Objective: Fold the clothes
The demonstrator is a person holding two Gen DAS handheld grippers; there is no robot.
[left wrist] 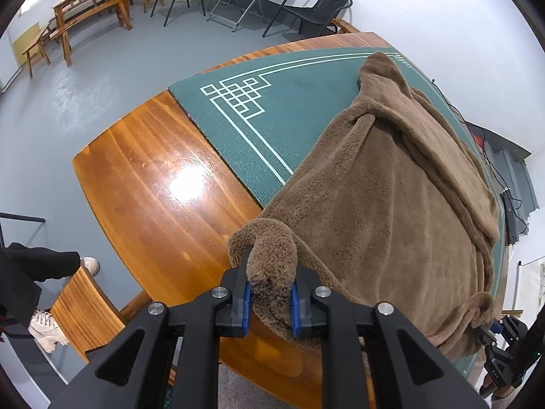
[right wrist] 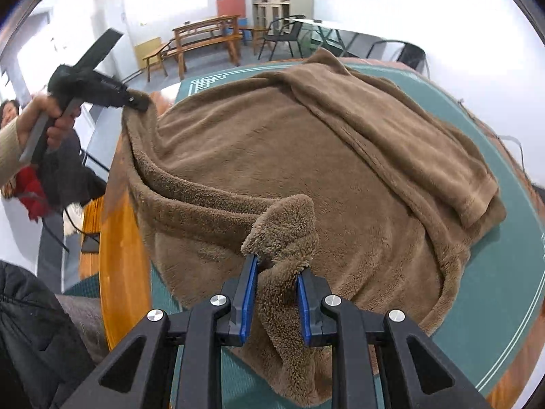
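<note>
A brown fleece garment point(left wrist: 391, 197) lies spread over a green mat point(left wrist: 265, 116) on a wooden table point(left wrist: 153, 177). My left gripper point(left wrist: 271, 301) is shut on the garment's near left corner, at the table's front edge. My right gripper point(right wrist: 276, 301) is shut on the near right corner of the garment point(right wrist: 306, 156). The left gripper also shows in the right wrist view point(right wrist: 138, 101), holding its corner lifted. The right gripper shows in the left wrist view point(left wrist: 490, 332) at the lower right. A folded strip of fleece lies along the garment's far side.
The green mat point(right wrist: 504, 272) has a white line pattern. Wooden benches point(left wrist: 92, 10) and black chairs point(left wrist: 313, 6) stand on the grey floor beyond the table. A wooden stool point(left wrist: 85, 310) and a person's white shoes point(left wrist: 47, 330) are at the lower left. Cables point(left wrist: 477, 129) run off the table's right side.
</note>
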